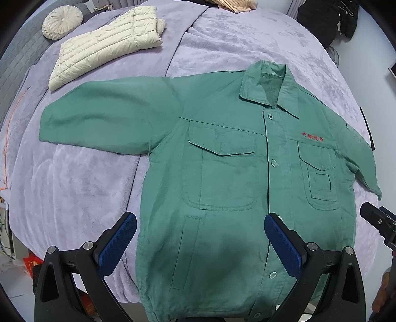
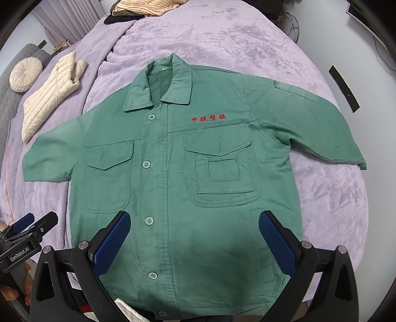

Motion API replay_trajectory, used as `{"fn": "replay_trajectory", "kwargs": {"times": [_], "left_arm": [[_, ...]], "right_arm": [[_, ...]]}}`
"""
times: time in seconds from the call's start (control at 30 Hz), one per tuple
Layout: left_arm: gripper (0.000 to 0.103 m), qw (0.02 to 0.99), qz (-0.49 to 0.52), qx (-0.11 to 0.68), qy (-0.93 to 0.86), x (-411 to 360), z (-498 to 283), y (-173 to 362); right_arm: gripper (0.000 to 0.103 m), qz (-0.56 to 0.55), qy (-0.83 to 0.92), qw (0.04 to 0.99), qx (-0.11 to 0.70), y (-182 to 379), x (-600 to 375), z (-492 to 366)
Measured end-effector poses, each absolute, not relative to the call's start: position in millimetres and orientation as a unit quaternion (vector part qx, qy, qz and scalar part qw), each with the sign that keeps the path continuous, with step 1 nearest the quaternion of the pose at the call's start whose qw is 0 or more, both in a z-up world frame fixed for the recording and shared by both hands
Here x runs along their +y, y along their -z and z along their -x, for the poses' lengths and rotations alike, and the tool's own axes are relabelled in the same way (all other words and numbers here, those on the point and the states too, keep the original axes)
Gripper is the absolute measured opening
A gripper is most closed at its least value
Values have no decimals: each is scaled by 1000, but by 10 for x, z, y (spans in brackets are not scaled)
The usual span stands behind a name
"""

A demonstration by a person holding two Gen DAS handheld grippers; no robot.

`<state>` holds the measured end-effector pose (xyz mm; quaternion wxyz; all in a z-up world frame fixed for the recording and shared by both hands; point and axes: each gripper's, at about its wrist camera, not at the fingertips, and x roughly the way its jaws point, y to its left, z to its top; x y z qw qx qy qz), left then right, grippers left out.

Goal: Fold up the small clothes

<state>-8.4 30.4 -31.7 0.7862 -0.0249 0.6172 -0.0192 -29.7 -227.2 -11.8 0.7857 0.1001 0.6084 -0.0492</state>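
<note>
A green buttoned work jacket [image 1: 230,178] [image 2: 170,178] lies flat and face up on a lilac bed cover, collar away from me, both sleeves spread out to the sides. Red embroidered characters [image 2: 208,118] sit above one chest pocket. My left gripper [image 1: 200,223] hovers open over the jacket's lower left part, blue pads wide apart with nothing between them. My right gripper [image 2: 194,220] hovers open over the lower front, also holding nothing. Each gripper shows at the edge of the other's view: the right gripper [image 1: 381,223], the left gripper [image 2: 27,232].
A folded cream quilted jacket [image 1: 109,44] [image 2: 49,94] and a round cream cushion [image 1: 61,22] [image 2: 26,74] lie at the far left of the bed cover [image 1: 74,188]. Striped beige clothing [image 2: 148,7] lies at the far end. A black strip [image 2: 344,89] lies right.
</note>
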Motion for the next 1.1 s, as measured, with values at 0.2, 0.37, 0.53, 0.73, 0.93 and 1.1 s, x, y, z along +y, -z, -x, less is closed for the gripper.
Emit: {"fn": "replay_trajectory", "kwargs": {"times": [0.2, 0.37, 0.53, 0.73, 0.93, 1.1], "left_arm": [[103, 779, 81, 622, 18, 662, 27, 489], [103, 787, 135, 602, -13, 1314, -159, 650], [103, 798, 191, 567, -67, 2177, -425, 895], [103, 802, 245, 531, -121, 3153, -783, 1368], [103, 799, 305, 498, -144, 3898, -1123, 1817], [96, 812, 355, 439, -150, 4243, -1200, 1902]], "right_arm": [[103, -91, 9, 787, 611, 170, -1994, 223], [103, -79, -21, 780, 620, 268, -1610, 132], [103, -68, -54, 765, 638, 472, -1198, 59], [103, -60, -82, 743, 662, 760, -764, -6], [103, -51, -97, 726, 678, 981, -479, -45], [103, -46, -100, 721, 684, 1061, -384, -99]]}}
